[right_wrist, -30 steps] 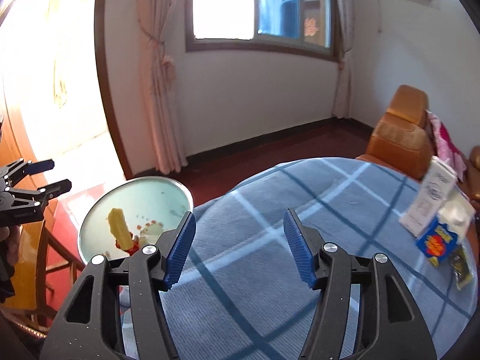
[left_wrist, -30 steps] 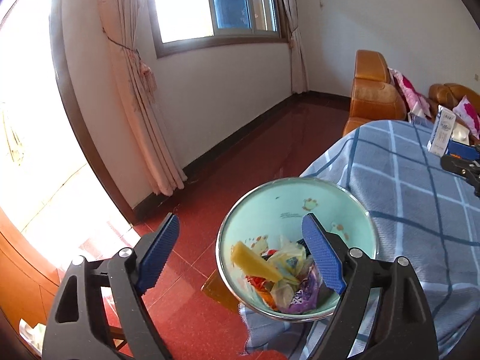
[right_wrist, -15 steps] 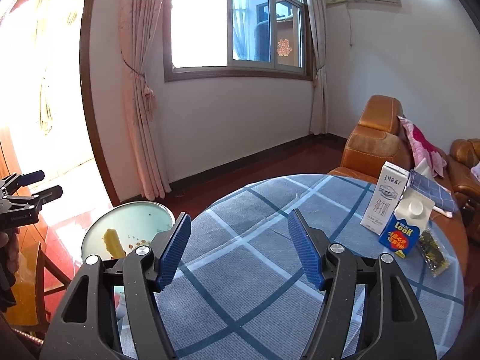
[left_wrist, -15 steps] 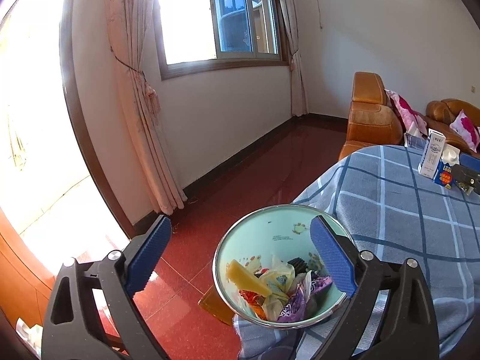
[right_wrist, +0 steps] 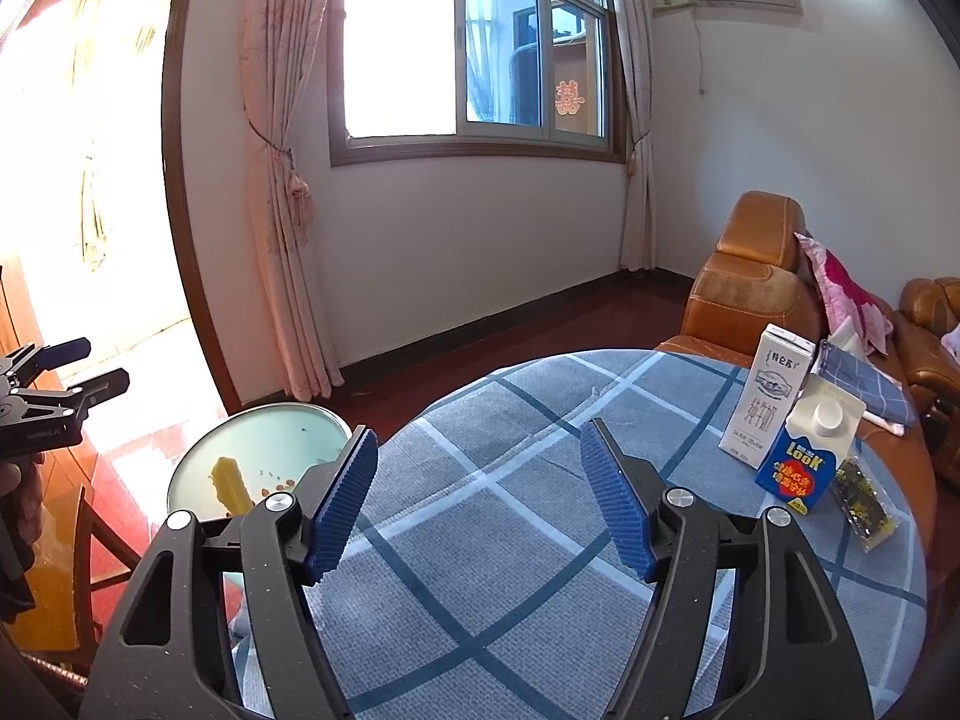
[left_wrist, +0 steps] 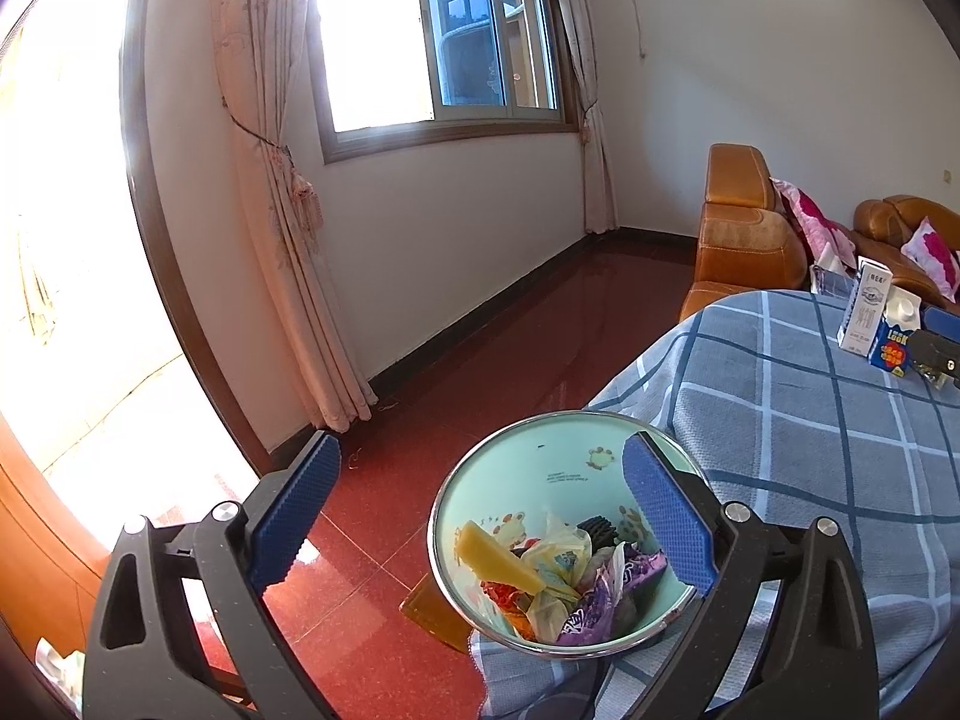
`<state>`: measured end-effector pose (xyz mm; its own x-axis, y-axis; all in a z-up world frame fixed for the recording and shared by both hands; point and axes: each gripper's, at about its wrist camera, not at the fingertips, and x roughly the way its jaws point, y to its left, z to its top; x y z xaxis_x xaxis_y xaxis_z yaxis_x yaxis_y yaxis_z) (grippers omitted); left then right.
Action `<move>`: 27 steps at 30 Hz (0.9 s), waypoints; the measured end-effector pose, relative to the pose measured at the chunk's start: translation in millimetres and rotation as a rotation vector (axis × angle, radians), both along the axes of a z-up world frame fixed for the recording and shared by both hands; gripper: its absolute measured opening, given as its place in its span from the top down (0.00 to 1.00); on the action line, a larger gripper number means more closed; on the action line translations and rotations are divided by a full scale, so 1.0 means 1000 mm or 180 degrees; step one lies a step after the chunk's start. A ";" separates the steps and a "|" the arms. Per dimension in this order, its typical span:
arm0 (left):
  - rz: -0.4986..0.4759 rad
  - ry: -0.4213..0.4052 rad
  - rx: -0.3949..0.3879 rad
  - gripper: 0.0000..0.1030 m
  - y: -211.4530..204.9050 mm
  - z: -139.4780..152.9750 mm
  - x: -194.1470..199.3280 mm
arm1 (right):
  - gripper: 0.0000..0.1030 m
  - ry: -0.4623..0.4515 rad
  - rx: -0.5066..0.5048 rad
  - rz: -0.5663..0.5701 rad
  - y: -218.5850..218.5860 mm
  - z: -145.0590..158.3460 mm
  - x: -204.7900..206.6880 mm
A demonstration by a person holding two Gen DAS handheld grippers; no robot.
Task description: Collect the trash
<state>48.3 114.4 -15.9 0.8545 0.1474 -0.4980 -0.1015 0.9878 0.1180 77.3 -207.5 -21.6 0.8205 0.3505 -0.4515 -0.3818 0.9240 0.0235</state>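
At nine o'clock of the round table (right_wrist: 540,540) sits the pale green bin (left_wrist: 528,468), holding wrappers (left_wrist: 576,588) and a yellow scrap (left_wrist: 498,558), probably parked at the edge so litter can be dropped straight in. The left gripper (left_wrist: 480,516) hangs over it, jaws spread about as wide as they go and gripping nothing. The right gripper (right_wrist: 480,498) faces twelve o'clock across bare checked cloth; its jaws have just been opening, with nothing between them. Toward two o'clock stand a white milk carton (right_wrist: 768,402), a blue carton (right_wrist: 798,468) touching it, and a dark packet (right_wrist: 864,504) just beside, likely the remaining trash. Nothing blocks that reach; the upright cartons could topple.
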 end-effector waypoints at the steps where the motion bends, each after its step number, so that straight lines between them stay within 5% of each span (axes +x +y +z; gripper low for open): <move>1: 0.0002 0.0000 0.0004 0.09 0.000 0.000 0.000 | 0.32 -0.0001 0.0002 0.0002 0.000 0.000 0.000; 27: 0.0045 0.0041 0.0108 0.08 -0.004 -0.006 0.005 | 0.28 -0.0023 0.0008 -0.0042 -0.003 -0.003 -0.003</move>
